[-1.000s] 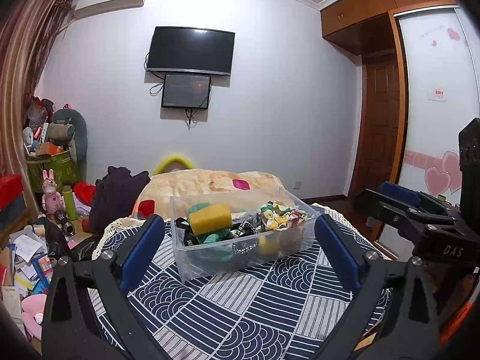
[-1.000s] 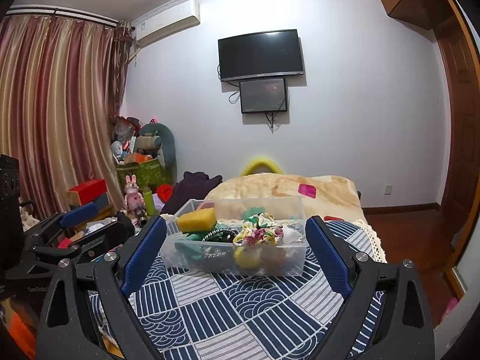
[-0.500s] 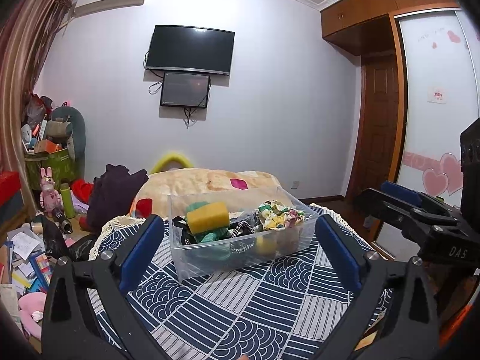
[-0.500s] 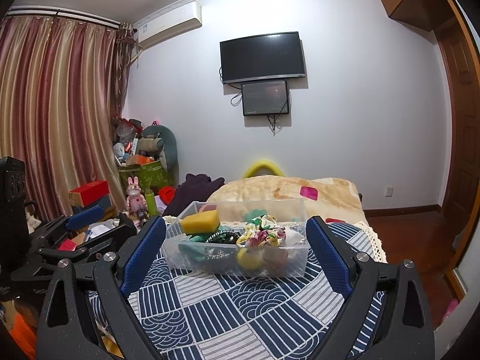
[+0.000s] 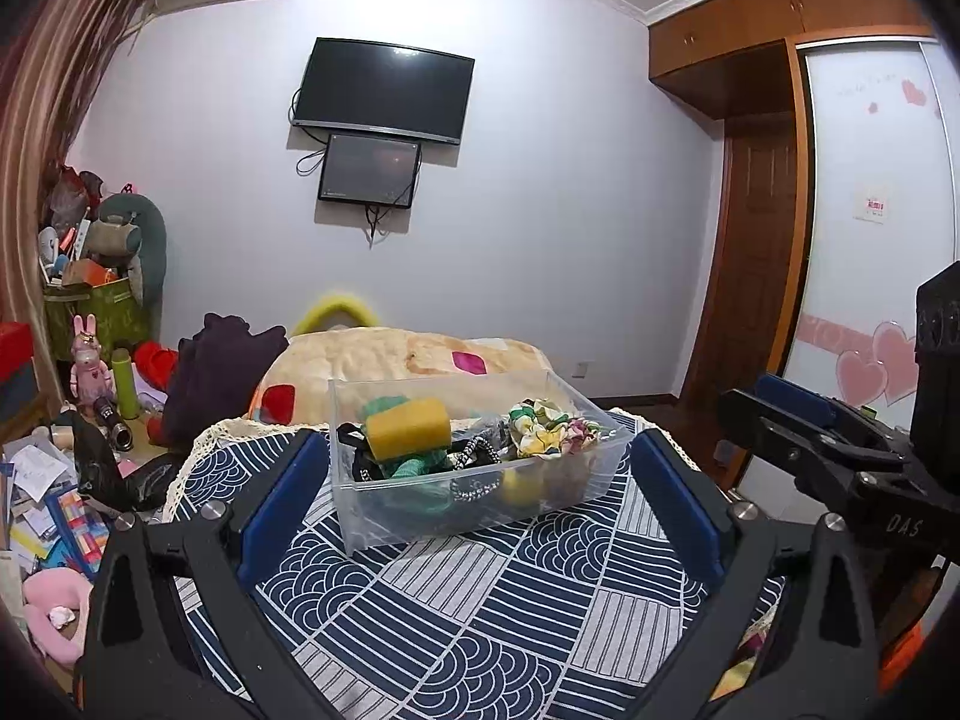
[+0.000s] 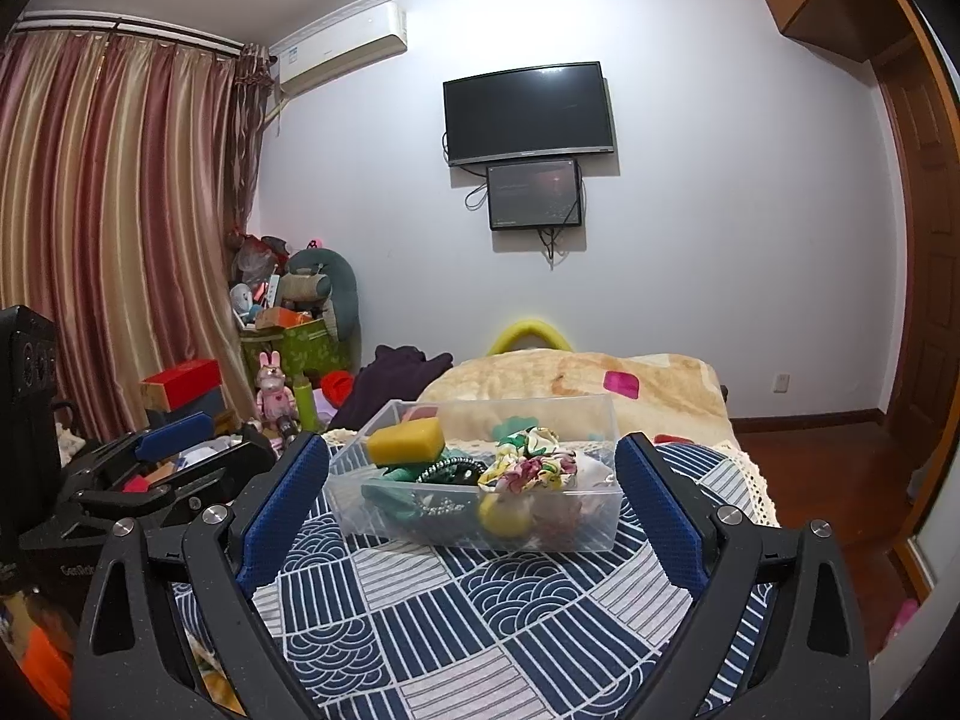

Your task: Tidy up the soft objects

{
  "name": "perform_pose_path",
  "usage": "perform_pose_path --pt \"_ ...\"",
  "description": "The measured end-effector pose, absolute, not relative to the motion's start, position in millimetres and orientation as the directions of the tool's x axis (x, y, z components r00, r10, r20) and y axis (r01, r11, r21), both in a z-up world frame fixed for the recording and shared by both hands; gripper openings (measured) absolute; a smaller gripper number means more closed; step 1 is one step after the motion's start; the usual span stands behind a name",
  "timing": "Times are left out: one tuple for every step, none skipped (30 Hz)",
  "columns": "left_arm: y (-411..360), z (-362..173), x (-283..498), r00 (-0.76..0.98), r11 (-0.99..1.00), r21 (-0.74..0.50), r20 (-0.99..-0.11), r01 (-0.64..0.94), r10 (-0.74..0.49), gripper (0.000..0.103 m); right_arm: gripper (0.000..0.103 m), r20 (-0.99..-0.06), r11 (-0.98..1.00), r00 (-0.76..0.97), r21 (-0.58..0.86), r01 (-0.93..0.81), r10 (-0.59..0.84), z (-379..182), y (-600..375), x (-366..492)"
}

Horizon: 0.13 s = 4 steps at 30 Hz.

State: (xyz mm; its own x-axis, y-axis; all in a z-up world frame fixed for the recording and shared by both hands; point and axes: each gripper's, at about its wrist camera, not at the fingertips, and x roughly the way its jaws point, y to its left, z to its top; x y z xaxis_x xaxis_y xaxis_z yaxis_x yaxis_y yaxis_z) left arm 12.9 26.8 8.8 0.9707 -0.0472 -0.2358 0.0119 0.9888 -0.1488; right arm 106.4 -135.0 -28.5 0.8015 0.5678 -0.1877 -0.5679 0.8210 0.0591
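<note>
While both pairs of blue-padded fingers stand wide apart and hold nothing, the left gripper (image 5: 477, 501) and the right gripper (image 6: 474, 495) hover side by side over the near part of a blue and white patterned cloth (image 5: 480, 600), neither touching the things ahead. Farther on, at the middle of the cloth, sits a clear plastic bin (image 5: 480, 516) holding a yellow sponge (image 5: 408, 435) on its left, green fabric (image 5: 414, 468) beneath it and a flowered scrunchie (image 5: 546, 435) on its right. Beyond the bin lies a beige blanket (image 5: 408, 360), and on the far wall hangs a dark television (image 5: 384, 90).
</note>
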Motion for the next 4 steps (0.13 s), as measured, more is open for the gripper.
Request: perform_pose_path --pt "26.8 8.7 12.8 0.970 0.989 -0.148 -0.237 0.012 -0.047 0.102 0.096 -0.189 0.821 0.802 0.059 -0.567 0.567 -28.8 -134.8 106.2" --pt "26.6 8.6 12.9 0.970 0.989 -0.149 -0.239 0.016 -0.052 0.102 0.096 -0.190 0.821 0.801 0.058 -0.567 0.567 -28.8 -134.6 106.8" --pt "26.8 8.6 13.0 0.969 0.989 -0.149 -0.240 0.016 -0.052 0.102 0.096 -0.191 0.821 0.800 0.059 -0.568 0.568 -29.2 -134.5 107.6" --pt "26.9 8.6 13.2 0.969 0.989 -0.150 -0.242 0.014 -0.050 0.102 0.096 -0.193 0.820 0.799 0.060 -0.569 0.569 -29.1 -134.5 108.2"
